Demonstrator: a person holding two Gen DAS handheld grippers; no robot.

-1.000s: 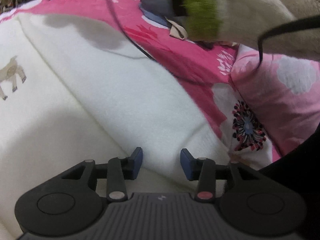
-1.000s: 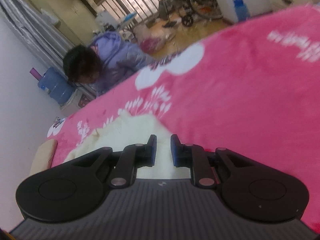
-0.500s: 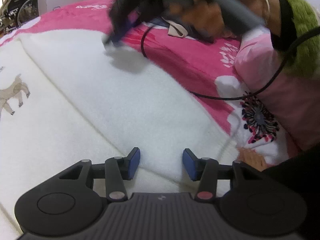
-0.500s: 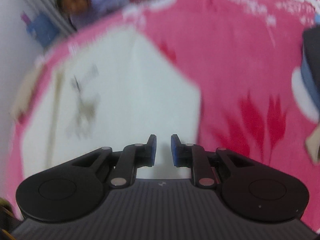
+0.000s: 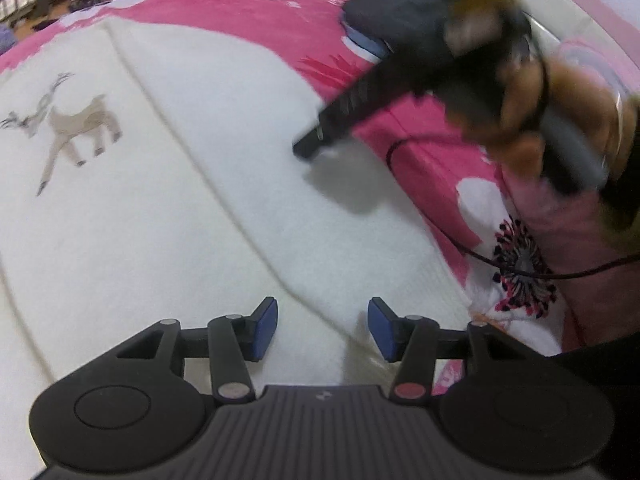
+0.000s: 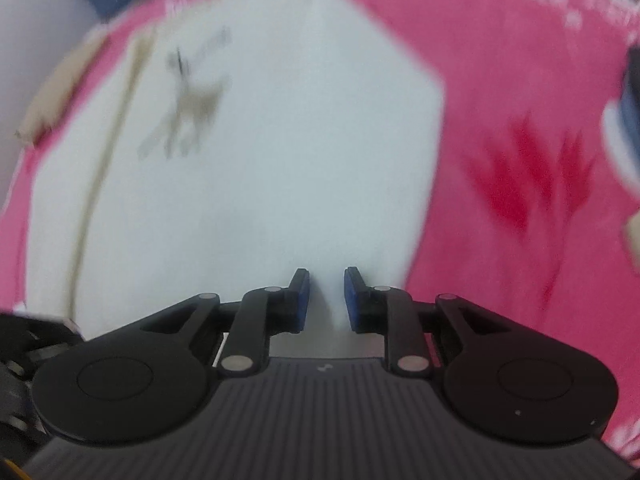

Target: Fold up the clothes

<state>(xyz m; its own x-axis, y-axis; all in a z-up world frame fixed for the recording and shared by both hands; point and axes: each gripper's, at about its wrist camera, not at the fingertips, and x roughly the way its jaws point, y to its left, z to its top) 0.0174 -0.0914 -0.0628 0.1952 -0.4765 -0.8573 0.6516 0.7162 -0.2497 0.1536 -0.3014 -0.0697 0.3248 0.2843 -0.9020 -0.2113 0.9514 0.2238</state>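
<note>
A white fleece garment (image 5: 160,220) with a brown reindeer print (image 5: 68,124) lies flat on a pink bedspread (image 5: 260,12). Its right side is folded over, leaving a long crease. My left gripper (image 5: 322,328) is open and low over the garment's near edge, with nothing between its pads. In the left wrist view my right gripper (image 5: 308,146) points down at the folded panel near its right edge, held by a hand (image 5: 500,120). The blurred right wrist view shows that gripper (image 6: 325,300) with only a narrow slot between the pads, over the garment (image 6: 260,160); no cloth is lifted.
A dark blue piece of clothing (image 5: 400,20) lies on the bedspread beyond the right gripper. A thin black cable (image 5: 440,232) trails across the pink cover at the right. A pink pillow (image 5: 580,220) sits at the right edge. Room clutter shows far left.
My right gripper swung from facing the room to pointing down at the garment, then moved nearer along the folded panel. The left gripper stayed open and shifted slightly.
</note>
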